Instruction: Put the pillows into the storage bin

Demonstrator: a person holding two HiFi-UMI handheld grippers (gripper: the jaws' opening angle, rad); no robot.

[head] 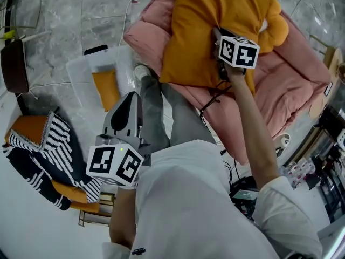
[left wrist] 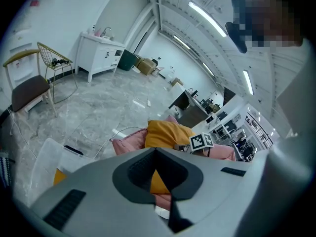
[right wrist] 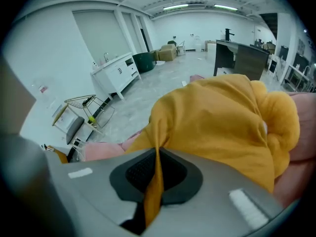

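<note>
A big orange pillow (head: 215, 15) lies on a pink beanbag sofa (head: 294, 82) at the top of the head view. My right gripper (head: 217, 35) reaches down onto it and is shut on a fold of its orange cover (right wrist: 157, 154), which runs between the pads. A clear plastic storage bin (head: 75, 74) stands on the floor to the left, with a smaller orange pillow (head: 106, 88) inside. My left gripper (head: 129, 99) hangs over the floor beside the bin. It is shut, with nothing in its jaws (left wrist: 156, 152).
A black-and-white striped pillow (head: 46, 144) lies on orange cushions at the left. A brown chair (head: 13, 63) stands at the far left. The person's grey-trousered leg (head: 175, 117) stands between bin and sofa. Cables and equipment (head: 242, 190) crowd the lower right.
</note>
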